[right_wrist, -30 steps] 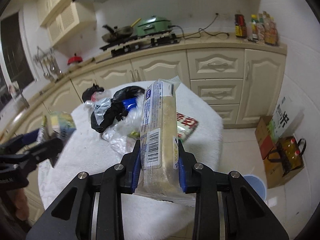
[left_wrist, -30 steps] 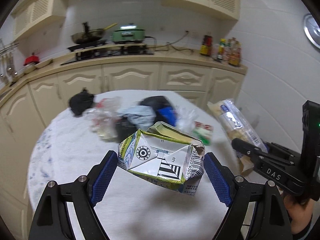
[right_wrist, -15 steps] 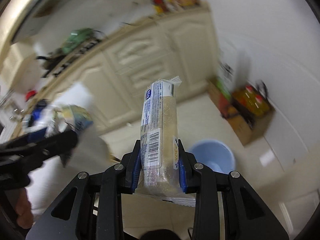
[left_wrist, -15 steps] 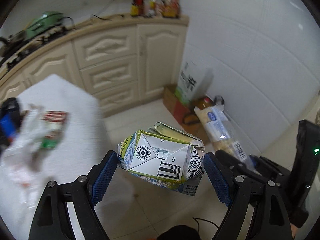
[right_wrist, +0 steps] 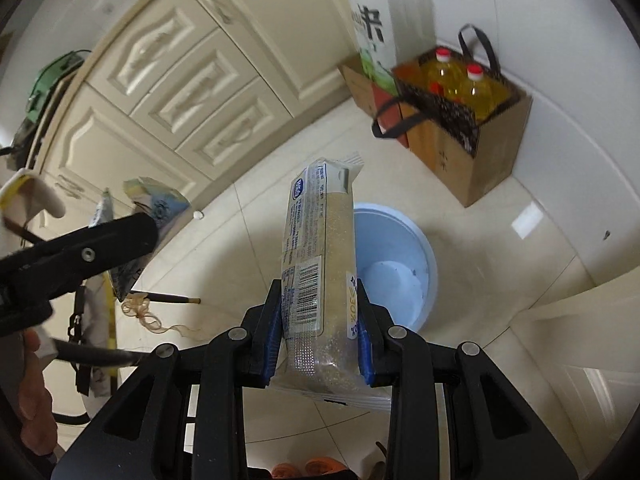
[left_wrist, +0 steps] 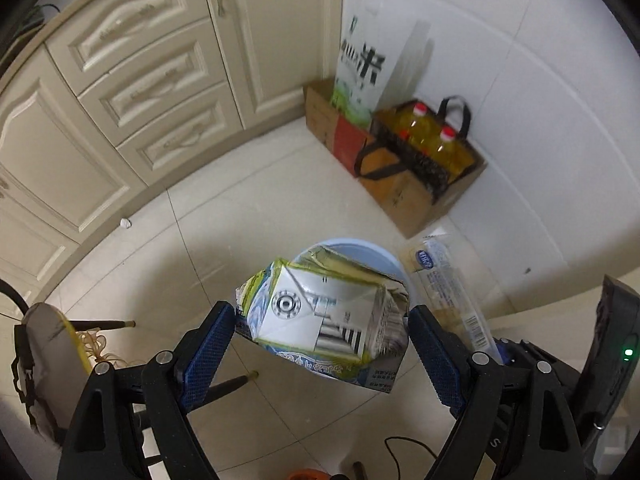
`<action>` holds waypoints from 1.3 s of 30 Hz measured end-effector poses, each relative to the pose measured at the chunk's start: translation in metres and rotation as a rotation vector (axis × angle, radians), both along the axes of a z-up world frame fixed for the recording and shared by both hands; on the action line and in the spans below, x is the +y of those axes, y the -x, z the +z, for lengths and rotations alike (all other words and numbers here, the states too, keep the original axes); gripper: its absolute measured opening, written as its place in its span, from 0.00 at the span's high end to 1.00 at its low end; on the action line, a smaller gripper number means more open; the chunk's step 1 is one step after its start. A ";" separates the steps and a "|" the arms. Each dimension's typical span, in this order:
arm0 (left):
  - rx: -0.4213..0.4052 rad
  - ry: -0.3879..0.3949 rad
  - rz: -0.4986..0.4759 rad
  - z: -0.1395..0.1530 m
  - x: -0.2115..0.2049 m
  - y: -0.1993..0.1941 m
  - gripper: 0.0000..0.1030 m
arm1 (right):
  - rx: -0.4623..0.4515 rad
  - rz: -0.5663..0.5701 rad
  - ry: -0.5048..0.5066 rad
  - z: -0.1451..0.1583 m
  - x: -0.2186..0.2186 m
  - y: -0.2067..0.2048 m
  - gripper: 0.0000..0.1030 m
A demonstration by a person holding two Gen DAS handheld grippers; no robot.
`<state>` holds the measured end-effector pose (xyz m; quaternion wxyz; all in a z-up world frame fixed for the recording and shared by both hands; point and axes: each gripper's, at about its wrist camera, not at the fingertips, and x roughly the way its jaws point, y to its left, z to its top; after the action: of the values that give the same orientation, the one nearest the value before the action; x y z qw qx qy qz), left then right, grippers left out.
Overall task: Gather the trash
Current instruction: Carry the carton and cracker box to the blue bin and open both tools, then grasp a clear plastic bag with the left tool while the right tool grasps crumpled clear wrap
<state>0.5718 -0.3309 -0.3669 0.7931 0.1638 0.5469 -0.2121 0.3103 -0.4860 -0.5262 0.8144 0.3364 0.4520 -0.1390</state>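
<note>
Even indoor light, heavy fisheye bend

We see straight cabinet lines bowed, corners vignetted black, a glare patch on the floor tiles; the rice bag print looks smeared, perhaps from motion.

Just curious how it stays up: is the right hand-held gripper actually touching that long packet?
Touching. The right wrist view shows the right hand-held gripper pressing both blue pads against the sides of the long packet.
</note>
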 end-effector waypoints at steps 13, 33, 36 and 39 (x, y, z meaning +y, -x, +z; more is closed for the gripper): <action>0.005 -0.054 0.043 -0.042 -0.030 -0.011 0.18 | 0.027 -0.019 -0.062 -0.049 -0.006 -0.029 0.62; -0.387 0.123 0.076 0.161 0.082 0.136 0.12 | -0.201 0.039 0.178 0.158 0.091 0.026 0.15; -0.481 0.155 0.119 0.195 0.136 0.170 0.06 | -0.285 0.105 0.235 0.210 0.136 0.027 0.14; -0.539 0.153 0.180 0.212 0.185 0.189 0.00 | -0.338 0.171 0.276 0.243 0.178 0.022 0.10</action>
<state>0.3823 -0.1459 -0.1549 0.9354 0.1050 0.3113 -0.1305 0.2881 -0.3080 -0.2834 0.9257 0.2006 0.3126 -0.0717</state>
